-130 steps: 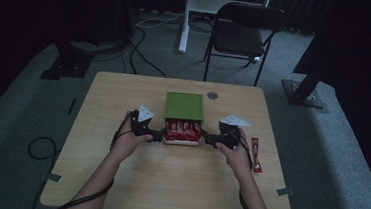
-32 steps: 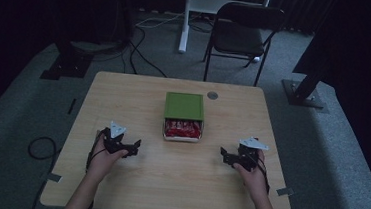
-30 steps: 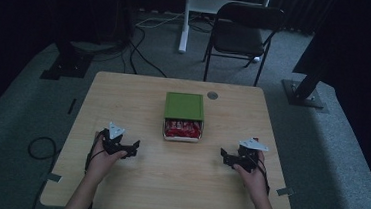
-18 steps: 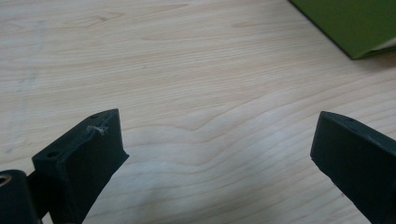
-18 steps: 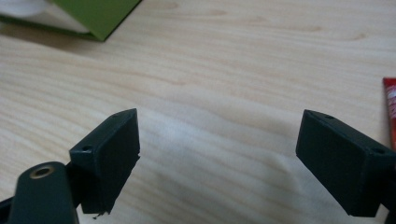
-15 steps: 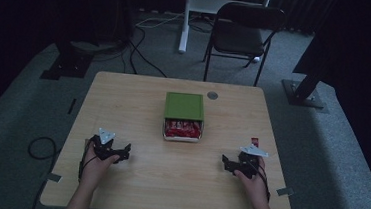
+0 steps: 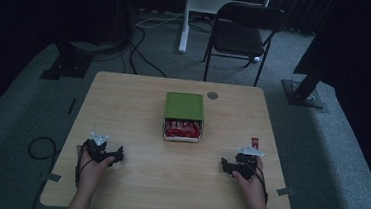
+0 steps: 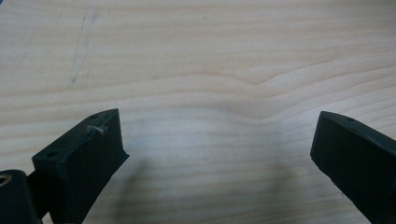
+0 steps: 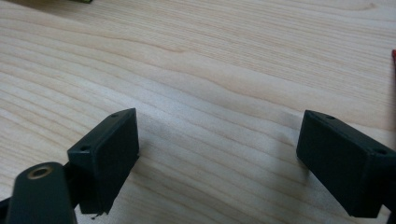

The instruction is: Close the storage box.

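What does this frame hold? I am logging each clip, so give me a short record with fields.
surface: wooden table
centre item: box with a green lid slid back, red packets showing at its near end
loose item: small red packet by the right edge
left gripper: open, empty, near the front left of the table
right gripper: open, empty, near the front right
round grommet: beyond the box, to its right
background: dark folding chair

The left hand-held gripper (image 7: 114, 157) is black and blocky with a grey three-cornered plate on top; the right hand-held gripper (image 7: 224, 167) matches it. A dark cable trails from each. The flat black jaws carry small screw holes. Forearms are bare, unsleeved.
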Motion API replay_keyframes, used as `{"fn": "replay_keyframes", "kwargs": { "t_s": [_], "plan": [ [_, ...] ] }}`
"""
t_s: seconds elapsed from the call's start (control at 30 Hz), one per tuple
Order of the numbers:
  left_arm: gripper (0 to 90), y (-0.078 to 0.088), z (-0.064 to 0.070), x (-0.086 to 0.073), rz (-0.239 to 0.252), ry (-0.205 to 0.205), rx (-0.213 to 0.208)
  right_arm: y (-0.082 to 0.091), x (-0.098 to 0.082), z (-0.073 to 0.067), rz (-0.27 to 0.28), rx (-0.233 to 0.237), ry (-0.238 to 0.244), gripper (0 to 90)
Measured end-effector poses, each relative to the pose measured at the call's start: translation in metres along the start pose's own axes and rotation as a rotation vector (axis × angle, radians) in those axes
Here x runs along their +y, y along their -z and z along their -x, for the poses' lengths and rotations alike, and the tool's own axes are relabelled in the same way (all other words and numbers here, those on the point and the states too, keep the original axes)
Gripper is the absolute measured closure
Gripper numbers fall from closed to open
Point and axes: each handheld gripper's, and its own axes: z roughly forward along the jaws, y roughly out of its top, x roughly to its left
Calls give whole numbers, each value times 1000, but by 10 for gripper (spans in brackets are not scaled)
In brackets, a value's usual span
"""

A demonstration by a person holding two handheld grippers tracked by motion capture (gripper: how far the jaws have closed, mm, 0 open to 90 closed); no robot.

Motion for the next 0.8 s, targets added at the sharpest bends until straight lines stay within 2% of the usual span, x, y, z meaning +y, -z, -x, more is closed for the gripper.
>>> {"fn": "replay_keyframes", "kwargs": {
  "t_s": [0.07, 0.2, 0.27, 0.37, 0.8],
  "plan": [
    [33, -1, -1, -2, -8, 0, 23, 0, 0, 0, 0, -2, -2, 119],
    [32, 0, -4, -3, -19, 8, 42, 0, 0, 0, 0, -2, -3, 119],
    [33, -1, -4, -4, -44, 3, 45, 0, 0, 0, 0, -3, -3, 119],
    [32, -1, -6, -5, -60, 65, 38, 0, 0, 0, 0, -2, -4, 119],
    [29, -4, -3, -3, -61, 120, 86, 0, 0, 0, 0, -2, -4, 118]
  ]
}}
